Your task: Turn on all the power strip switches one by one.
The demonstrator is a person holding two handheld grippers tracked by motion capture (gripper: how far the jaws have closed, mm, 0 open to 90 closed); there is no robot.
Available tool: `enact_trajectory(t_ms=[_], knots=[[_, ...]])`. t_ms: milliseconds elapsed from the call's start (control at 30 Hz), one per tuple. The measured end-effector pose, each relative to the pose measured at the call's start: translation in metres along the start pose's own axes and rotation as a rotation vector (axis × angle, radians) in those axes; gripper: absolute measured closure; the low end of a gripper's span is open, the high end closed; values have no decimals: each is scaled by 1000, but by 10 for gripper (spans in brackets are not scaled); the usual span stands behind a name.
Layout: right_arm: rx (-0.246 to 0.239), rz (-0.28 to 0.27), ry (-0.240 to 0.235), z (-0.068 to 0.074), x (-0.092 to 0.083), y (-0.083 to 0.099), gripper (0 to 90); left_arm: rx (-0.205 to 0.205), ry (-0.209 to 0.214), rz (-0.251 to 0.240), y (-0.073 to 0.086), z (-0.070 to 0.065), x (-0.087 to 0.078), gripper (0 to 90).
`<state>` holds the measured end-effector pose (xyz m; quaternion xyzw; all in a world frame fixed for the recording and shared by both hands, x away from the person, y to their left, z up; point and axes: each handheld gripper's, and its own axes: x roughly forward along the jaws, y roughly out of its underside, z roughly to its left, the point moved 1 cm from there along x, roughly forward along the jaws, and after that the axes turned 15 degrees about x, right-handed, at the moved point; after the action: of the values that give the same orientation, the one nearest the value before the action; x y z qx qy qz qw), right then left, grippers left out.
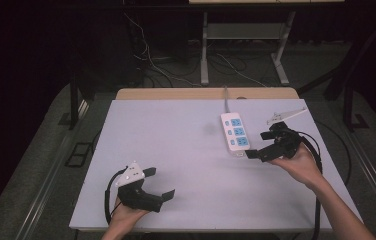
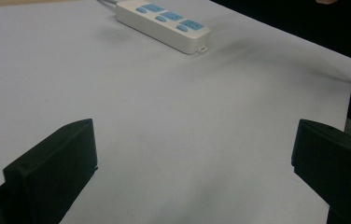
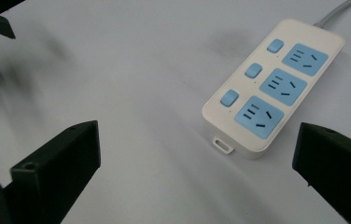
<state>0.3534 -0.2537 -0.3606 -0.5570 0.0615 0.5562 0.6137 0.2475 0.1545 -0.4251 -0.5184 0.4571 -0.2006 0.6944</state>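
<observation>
**Operator A:** High view reference: report the position of the power strip [image 1: 235, 133].

**Operator B:** It lies flat on the white table surface [image 1: 186, 165], in the far right quarter. Its long axis runs roughly away from the person. A grey cord [image 1: 225, 101] leaves its far end toward the table's far edge. The casing is white, with three blue sockets in a row and three blue switches beside them.

**Operator A:** State of the right gripper [image 1: 265, 143]?

**Operator B:** Jaws spread wide, nothing between them. It is held in the right hand [image 1: 302, 162] just beside the near right corner of the strip. High view cannot settle whether a jaw tip touches the casing. Right gripper view shows the strip's near end [image 3: 257, 116] lying between the two jaws but farther out, closer to the right-hand jaw, with clear table on both sides.

**Operator A:** State of the left gripper [image 1: 159, 183]?

**Operator B:** Also wide apart and empty. It sits low over the near left part of the table, held in the left hand [image 1: 126, 215], well apart from the strip. Left gripper view shows bare table between its jaws and the strip [image 2: 164, 23] far ahead at the top of frame.

**Operator A:** Other items?

**Operator B:** One pale, flat bracket-like piece [image 1: 286, 116] lies near the far right edge, beyond the right gripper.
</observation>
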Motion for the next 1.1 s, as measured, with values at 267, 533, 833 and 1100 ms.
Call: enact_trajectory(t_ms=[267, 533, 833, 1100], knots=[[4, 8, 13, -6, 7, -16, 10, 2, -1, 0, 0, 0, 0, 0], [15, 19, 27, -12, 15, -25, 10, 2, -2, 1, 0, 1, 0, 0], [36, 23, 44, -18, 24, -39, 10, 0, -5, -1, 0, 1, -1, 0], [58, 33, 57, -26, 36, -48, 10, 3, -2, -1, 0, 0, -1, 0]])
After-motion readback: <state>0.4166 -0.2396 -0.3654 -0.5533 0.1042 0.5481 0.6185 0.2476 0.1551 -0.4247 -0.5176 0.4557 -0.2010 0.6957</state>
